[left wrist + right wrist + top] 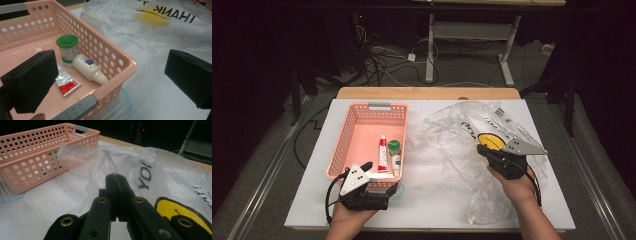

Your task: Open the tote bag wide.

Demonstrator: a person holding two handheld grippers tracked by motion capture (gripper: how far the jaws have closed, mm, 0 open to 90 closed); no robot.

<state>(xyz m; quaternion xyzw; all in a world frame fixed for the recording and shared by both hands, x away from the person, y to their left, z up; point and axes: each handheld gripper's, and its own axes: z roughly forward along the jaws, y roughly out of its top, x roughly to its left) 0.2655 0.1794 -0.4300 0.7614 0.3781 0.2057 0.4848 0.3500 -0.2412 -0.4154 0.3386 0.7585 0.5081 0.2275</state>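
So the work here looks like moving small things between a pink basket and a clear plastic bag, and I judge it to be somewhere in the early or middle part. The basket stands on the left half of the white table. Inside it lie 3 things: a tube with a red end, a jar with a green lid, and a small white bottle lying on its side, touching the jar. In the left gripper view the bottle rests against the near wall of the basket.

The left gripper is at the near end of the basket, with its jaws standing wide apart and nothing between them; one jaw is over the basket floor, the other outside the wall. The right gripper has its jaws pressed together, and a thin fold of the bag seems pinched at their tips, lifting the film a little off the table. The bag lies crumpled on the right half, just beside the basket.

If the things must go into the bag, none is there yet, as far as I can see through the film. What remains, I think, is to hold the bag open and carry the 3 things one at a time.
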